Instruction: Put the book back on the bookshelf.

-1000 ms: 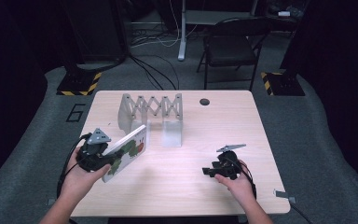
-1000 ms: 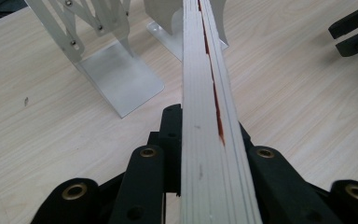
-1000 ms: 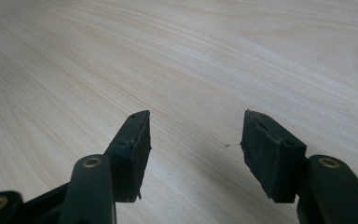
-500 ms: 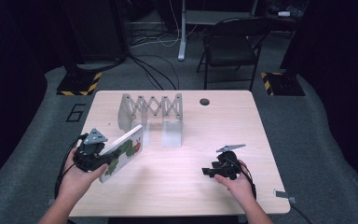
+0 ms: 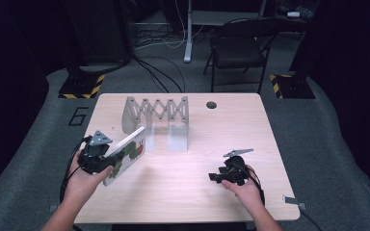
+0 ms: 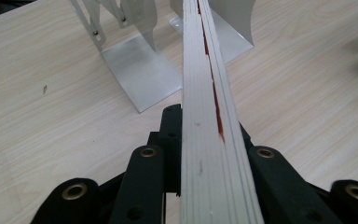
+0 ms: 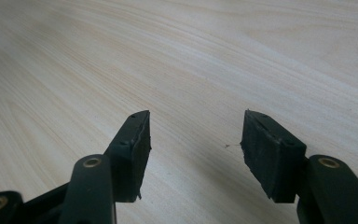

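Note:
A white board book (image 5: 129,153) with a green caterpillar picture on its cover is held on edge above the table's left side. My left gripper (image 5: 107,162) is shut on its near end. In the left gripper view the book's page edges (image 6: 209,93) run away between the black jaws of the left gripper (image 6: 205,135), pointing toward the metal rack (image 6: 137,74). My right gripper (image 5: 215,177) rests low over the table at the front right. Its jaws stand apart with bare wood between them in the right gripper view (image 7: 196,135).
An expanding metal rack (image 5: 156,111) with upright plates stands at the back middle of the wooden table (image 5: 231,130). A small dark round hole (image 5: 211,105) lies near the far edge. A black folding chair (image 5: 238,48) stands beyond the table.
The left hand has shifted the book only slightly, with a small change of tilt. The right hand and its gripper have stayed where they were.

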Tool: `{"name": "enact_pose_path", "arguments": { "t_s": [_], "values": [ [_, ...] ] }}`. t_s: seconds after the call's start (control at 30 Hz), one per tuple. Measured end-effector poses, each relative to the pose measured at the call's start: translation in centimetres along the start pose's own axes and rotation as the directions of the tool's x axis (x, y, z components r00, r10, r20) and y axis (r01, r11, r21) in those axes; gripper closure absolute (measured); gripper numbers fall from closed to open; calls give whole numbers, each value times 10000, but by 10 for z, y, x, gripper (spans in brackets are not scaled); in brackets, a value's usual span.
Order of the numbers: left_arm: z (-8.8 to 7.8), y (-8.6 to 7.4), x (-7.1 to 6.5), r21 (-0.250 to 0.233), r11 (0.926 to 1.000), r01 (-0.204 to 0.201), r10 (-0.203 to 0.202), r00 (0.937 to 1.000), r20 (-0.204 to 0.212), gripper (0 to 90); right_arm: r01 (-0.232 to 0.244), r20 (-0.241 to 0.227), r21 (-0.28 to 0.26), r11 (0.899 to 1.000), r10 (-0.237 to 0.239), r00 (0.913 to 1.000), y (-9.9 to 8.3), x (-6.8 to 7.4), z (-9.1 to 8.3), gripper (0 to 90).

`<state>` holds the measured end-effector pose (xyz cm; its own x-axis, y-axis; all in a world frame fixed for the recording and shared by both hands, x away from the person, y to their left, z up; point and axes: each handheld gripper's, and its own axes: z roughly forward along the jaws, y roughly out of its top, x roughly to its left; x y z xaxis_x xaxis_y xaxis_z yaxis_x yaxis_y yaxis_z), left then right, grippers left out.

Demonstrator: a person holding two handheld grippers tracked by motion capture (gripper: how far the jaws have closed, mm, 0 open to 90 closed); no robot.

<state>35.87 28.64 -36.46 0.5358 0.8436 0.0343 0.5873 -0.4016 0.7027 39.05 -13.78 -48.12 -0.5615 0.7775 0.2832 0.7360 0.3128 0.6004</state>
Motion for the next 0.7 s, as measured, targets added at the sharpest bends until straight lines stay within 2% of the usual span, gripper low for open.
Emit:
{"name": "enact_pose_path", "arguments": {
  "t_s": [0.13,0.33,0.4,0.43,0.7],
  "values": [
    [3,1,3,52,9998,172,-171,9998,-134,755,3,-11,93,10000,-3,10000,0,0,0,422],
    [11,1,5,-134,9993,338,-344,9986,-405,755,28,-12,89,10000,-28,10000,0,0,0,422],
    [12,2,6,-45,9990,437,-438,9981,-422,754,19,-13,92,10000,-19,10000,0,1,0,422],
    [14,1,7,-172,9986,503,-510,9977,-439,754,-43,-16,113,9999,43,10000,0,1,0,422],
    [22,3,10,-179,9968,777,-787,9949,-624,755,25,-13,105,9999,-25,10000,0,0,0,422]
  ]
}}
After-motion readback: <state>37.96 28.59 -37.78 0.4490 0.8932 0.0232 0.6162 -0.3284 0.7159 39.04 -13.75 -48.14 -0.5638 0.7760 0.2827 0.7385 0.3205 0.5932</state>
